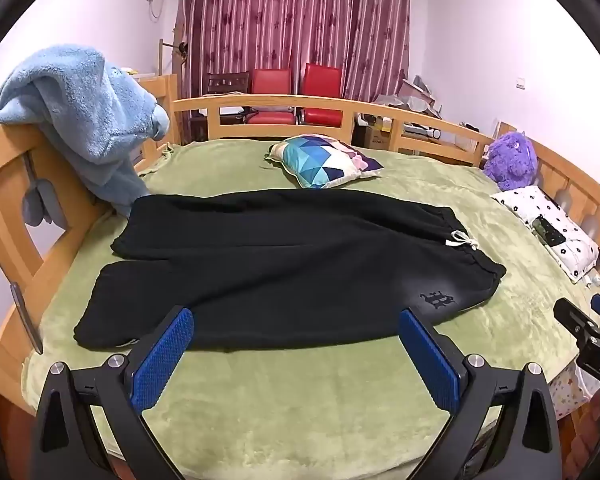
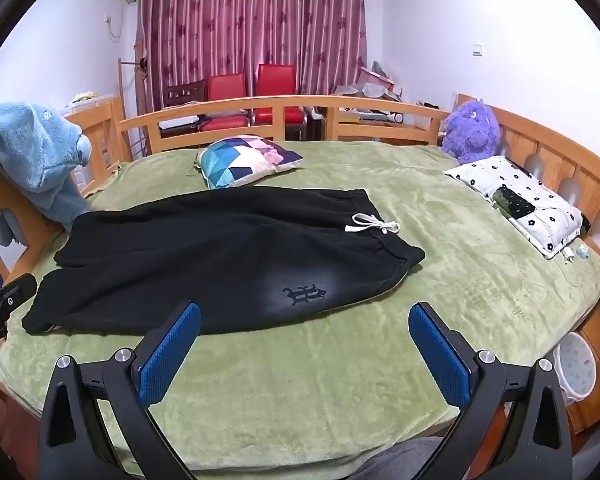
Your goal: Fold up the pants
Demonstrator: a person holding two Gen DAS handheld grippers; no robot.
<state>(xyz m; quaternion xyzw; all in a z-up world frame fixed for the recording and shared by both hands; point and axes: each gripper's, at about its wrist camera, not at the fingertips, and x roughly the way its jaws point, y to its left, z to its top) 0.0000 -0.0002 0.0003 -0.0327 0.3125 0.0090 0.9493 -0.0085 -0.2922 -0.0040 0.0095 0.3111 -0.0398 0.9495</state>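
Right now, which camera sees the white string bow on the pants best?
The right wrist view: the white string bow on the black pants sits nearer the middle, with its loops clear. The left wrist view shows it too, but smaller and farther to the side.

Pants (image 1: 284, 264) flat on the blanket (image 1: 300, 400) ahead of you, waistband to your right, cushion (image 1: 324, 160) behind them, pillow (image 2: 520, 204) far right, plush toy (image 2: 472, 130) behind that pillow.

On the bed (image 2: 340, 380) we've got one pair of black pants (image 2: 204, 256), two pillows (image 2: 246, 158) (image 2: 520, 204), one purple plush toy (image 2: 474, 130), and two red chairs (image 2: 227, 98) (image 2: 276, 92) behind.
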